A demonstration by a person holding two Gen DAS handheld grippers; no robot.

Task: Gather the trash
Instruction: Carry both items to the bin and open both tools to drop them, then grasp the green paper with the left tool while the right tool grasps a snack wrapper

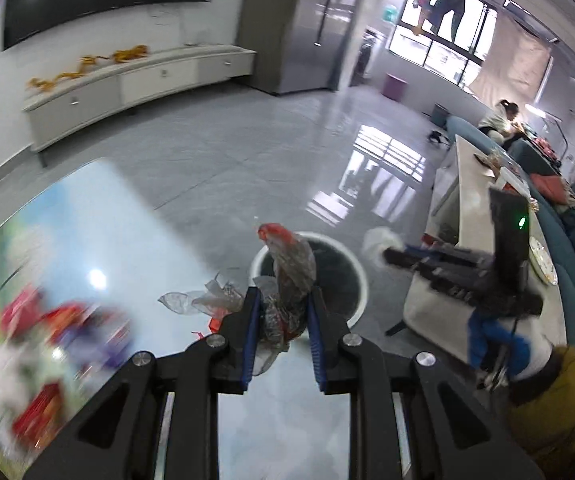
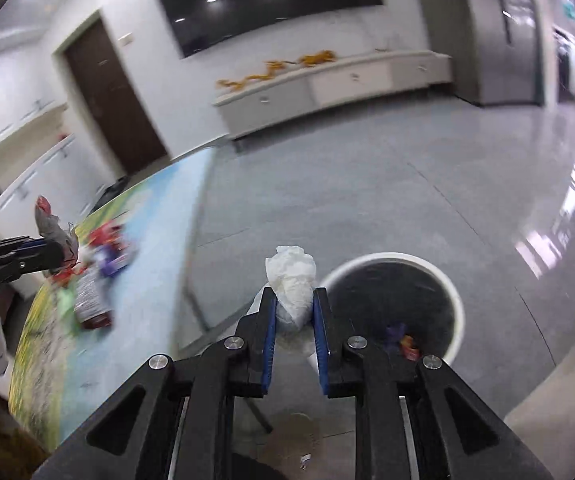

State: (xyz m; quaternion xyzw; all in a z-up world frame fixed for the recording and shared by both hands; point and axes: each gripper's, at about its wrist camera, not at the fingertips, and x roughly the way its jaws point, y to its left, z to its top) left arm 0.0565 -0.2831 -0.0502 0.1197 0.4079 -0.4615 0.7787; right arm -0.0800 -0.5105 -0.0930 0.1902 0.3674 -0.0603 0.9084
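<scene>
My left gripper (image 1: 284, 296) is shut on a crumpled clear plastic wrapper (image 1: 291, 268) with a red tip, held above the table edge just short of the trash bin (image 1: 357, 276). The bin is round, white-rimmed and black-lined, and stands on the floor. My right gripper (image 2: 294, 294) is shut on a white crumpled tissue (image 2: 291, 280), just left of the bin's rim (image 2: 367, 264). Each view shows the other gripper too: the right gripper (image 1: 389, 258) with the tissue (image 1: 375, 240), and the left gripper (image 2: 61, 250) with the wrapper (image 2: 45, 218).
A table with a colourful printed top (image 1: 87, 220) carries blurred packets (image 2: 91, 300) and loose clear wrappers (image 1: 195, 300). Some wrappers (image 2: 401, 340) lie inside the bin. A white side table (image 1: 467, 184), a teal sofa and a seated person (image 1: 503, 120) are at the right, with grey floor beyond.
</scene>
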